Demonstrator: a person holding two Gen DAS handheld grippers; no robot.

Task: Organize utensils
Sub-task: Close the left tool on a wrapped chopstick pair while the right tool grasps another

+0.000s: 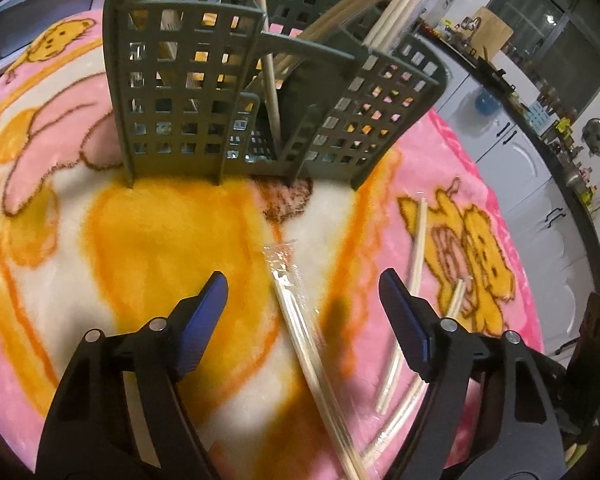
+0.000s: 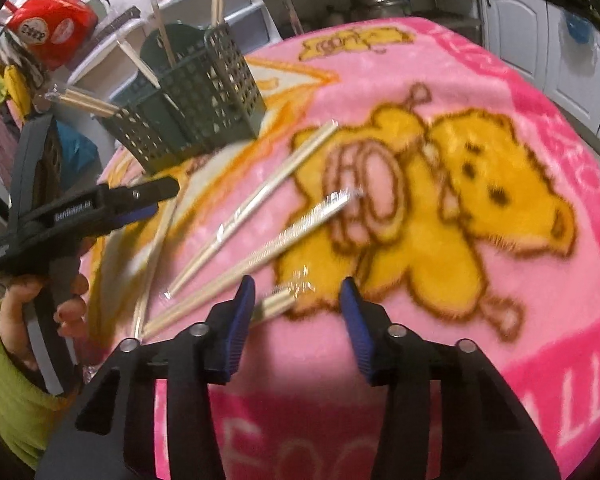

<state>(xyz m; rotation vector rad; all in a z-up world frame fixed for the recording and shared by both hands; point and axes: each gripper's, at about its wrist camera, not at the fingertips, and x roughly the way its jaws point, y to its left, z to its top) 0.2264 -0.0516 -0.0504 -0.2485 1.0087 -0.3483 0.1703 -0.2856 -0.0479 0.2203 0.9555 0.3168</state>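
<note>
Pink fleece with yellow cartoon bears, the blanket (image 2: 480,80) is being used as the work surface, with white kitchen cabinets (image 1: 540,184) being seen beyond its edge. At the far side of the blanket a dark green grid-walled utensil caddy (image 1: 188,92) is being kept upright, and several chopsticks are being held in its compartments, some nearly vertical, others leaning out to the right in the left wrist view.

Under the left gripper (image 1: 302,312) a wrapped pair of chopsticks (image 1: 300,320) is being shown lying flat, its long axis running from near the camera away toward the caddy, its plastic end pointing at the caddy. The blue pads are being held wide apart on either side of it, clear of it, nothing being gripped.

In the right wrist view, more wrapped pairs (image 2: 260,200) are being seen lying flat and roughly parallel, slanting from lower left to upper right. The right gripper (image 2: 298,308) is being held at a moderate gap, open, with the end of a short wrapped pair (image 2: 286,298) lying just beside its left pad; contact cannot be told through the blur
</note>
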